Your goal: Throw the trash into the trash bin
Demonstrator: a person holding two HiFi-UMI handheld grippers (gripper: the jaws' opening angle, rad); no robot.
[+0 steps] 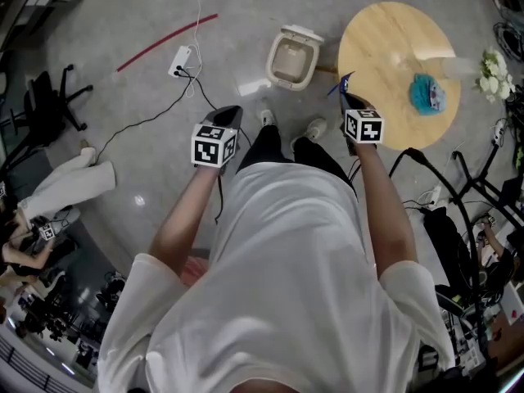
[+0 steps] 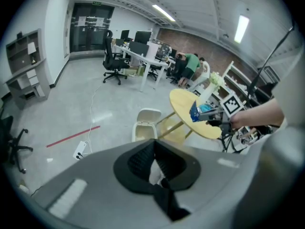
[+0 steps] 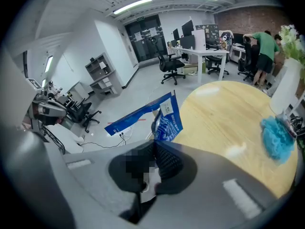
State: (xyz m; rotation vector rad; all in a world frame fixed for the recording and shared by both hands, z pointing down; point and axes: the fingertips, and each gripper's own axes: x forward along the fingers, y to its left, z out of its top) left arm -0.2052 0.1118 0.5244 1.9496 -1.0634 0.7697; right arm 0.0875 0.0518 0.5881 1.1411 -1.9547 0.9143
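At the far left of the head view an office chair (image 1: 51, 105) stands on the grey floor, partly cut off in the dark edge, and a white power strip (image 1: 182, 60) lies near a red floor line (image 1: 164, 39). The left gripper (image 1: 228, 115) hangs over the floor with its jaws together and nothing between them, as the left gripper view shows (image 2: 153, 143). Ahead of the person's shoes, the trash bin (image 1: 275, 60) sits on the floor with its lid tipped back; what it contains cannot be made out. The right gripper (image 1: 348, 98) is over the near edge of the round wooden table (image 1: 385, 47), its jaws clamped on a blue wrapper (image 3: 169, 120) whose lower edge is buried between the pads. From the head view only a blue corner of it (image 1: 338, 85) shows. A blue fluffy thing (image 1: 426, 94) lies further right on the table, and white flowers (image 1: 495, 72) are cut off at the frame's edge.
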